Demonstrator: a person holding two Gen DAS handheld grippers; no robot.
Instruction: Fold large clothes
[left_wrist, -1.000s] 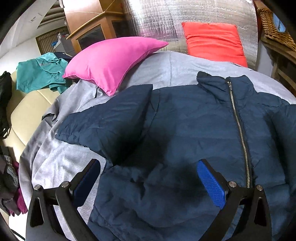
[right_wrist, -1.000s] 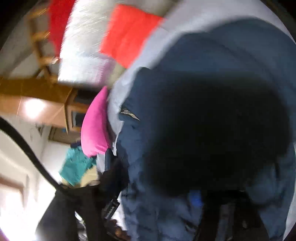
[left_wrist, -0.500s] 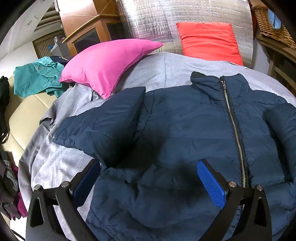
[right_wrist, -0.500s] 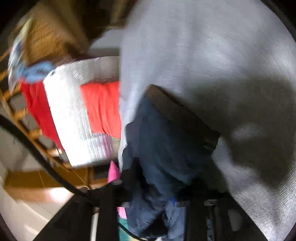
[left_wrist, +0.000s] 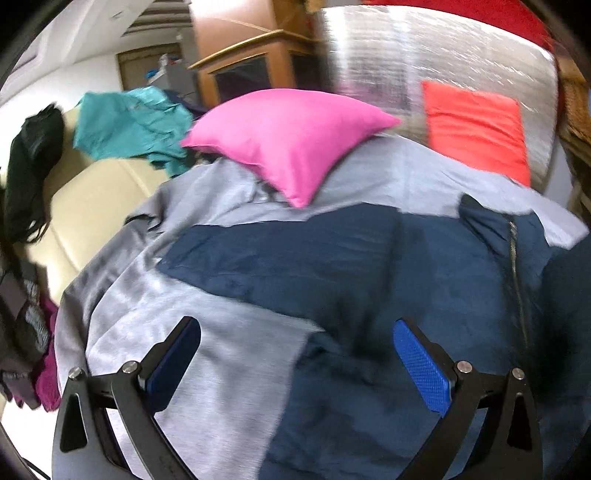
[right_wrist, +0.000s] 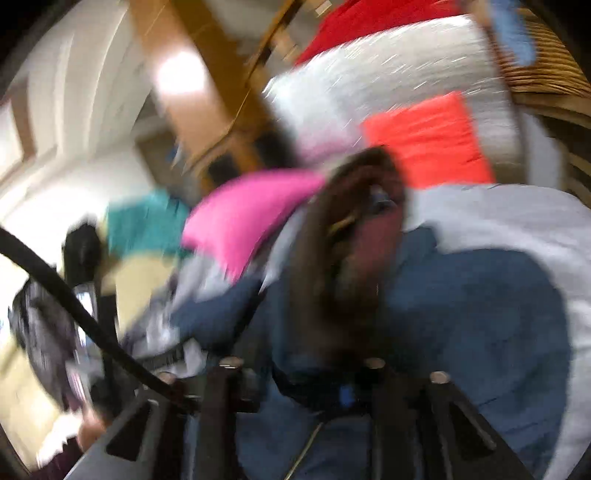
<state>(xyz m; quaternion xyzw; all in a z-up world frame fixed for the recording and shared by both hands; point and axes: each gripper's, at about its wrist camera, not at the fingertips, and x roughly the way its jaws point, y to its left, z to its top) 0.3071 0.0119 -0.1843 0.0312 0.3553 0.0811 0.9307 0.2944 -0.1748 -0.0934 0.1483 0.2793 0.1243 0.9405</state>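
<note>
Left wrist view: the left tongs (left_wrist: 297, 363) were spread wide over the navy jacket (left_wrist: 369, 266), gripping nothing. The jacket lay flat on the grey bedsheet (left_wrist: 221, 354), below the pink pillow (left_wrist: 288, 140).

Right wrist view: super blurry, but the right tongs (right_wrist: 295, 373) looked pinched on the jacket's dark sleeve cuff (right_wrist: 354, 236), lifted in front of the camera.

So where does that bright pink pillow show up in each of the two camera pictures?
Left wrist: pink pillow upper centre, lying on the grey sheet.
Right wrist: pink pillow centre-left, blurred.
Shared landmark: the orange-red cushion sits to its right in both.
</note>
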